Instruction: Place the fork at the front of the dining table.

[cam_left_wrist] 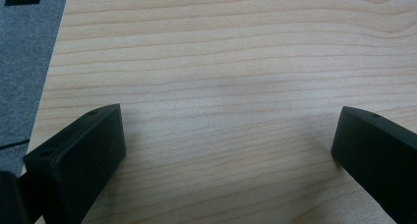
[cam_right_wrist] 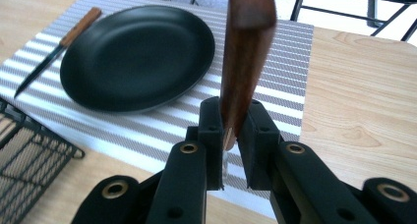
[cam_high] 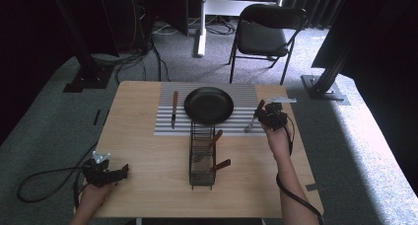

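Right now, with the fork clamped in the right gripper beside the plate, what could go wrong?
The right gripper pinches the fork low on its wooden handle, so it may pivot or slip. Lowered carelessly, its tines could land off the striped mat or strike the black plate.

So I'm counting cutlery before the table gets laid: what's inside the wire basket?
The wire basket holds two wooden-handled pieces sticking out over its right side. Their metal ends are too small to identify, so whether they are spoons, forks or knives is unclear.
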Demonstrator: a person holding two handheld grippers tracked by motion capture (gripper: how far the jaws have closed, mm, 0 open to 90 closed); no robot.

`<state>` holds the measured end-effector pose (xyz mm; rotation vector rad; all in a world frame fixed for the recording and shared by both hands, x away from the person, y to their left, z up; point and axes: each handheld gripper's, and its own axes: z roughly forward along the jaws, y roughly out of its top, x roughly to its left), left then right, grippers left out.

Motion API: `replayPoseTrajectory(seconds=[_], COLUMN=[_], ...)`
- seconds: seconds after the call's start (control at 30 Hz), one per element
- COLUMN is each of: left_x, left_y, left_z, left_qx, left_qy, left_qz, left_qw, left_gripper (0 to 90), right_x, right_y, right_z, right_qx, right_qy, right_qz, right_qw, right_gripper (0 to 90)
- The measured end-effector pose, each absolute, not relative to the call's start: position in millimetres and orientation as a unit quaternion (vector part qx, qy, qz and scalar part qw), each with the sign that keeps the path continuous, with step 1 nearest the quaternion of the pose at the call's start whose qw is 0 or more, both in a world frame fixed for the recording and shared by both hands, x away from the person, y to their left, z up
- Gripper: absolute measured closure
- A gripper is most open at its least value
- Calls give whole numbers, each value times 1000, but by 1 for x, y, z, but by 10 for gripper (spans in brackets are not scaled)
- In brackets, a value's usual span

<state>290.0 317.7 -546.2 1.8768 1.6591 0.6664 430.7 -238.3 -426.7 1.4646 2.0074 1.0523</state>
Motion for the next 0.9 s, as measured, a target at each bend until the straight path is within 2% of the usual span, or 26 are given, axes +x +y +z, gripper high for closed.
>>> replayPoseTrajectory(seconds=[0.2,0.4,0.9], left_x=[290,290,290], left_y=[318,318,318], left_z=[-546,-546,-546], left_qx=[697,697,697], left_qy=[616,616,616], left_qz=[247,247,248], left_qw=[271,271,271], left_gripper=[0,0,0], right_x=[441,455,525], right_y=[-238,-228,-202], right_z=[-443,-447,-451], right_qx=[551,562,595], right_qy=[715,708,723], right_qz=[382,367,297], right_qw=[199,221,188], right_gripper=[794,807,808])
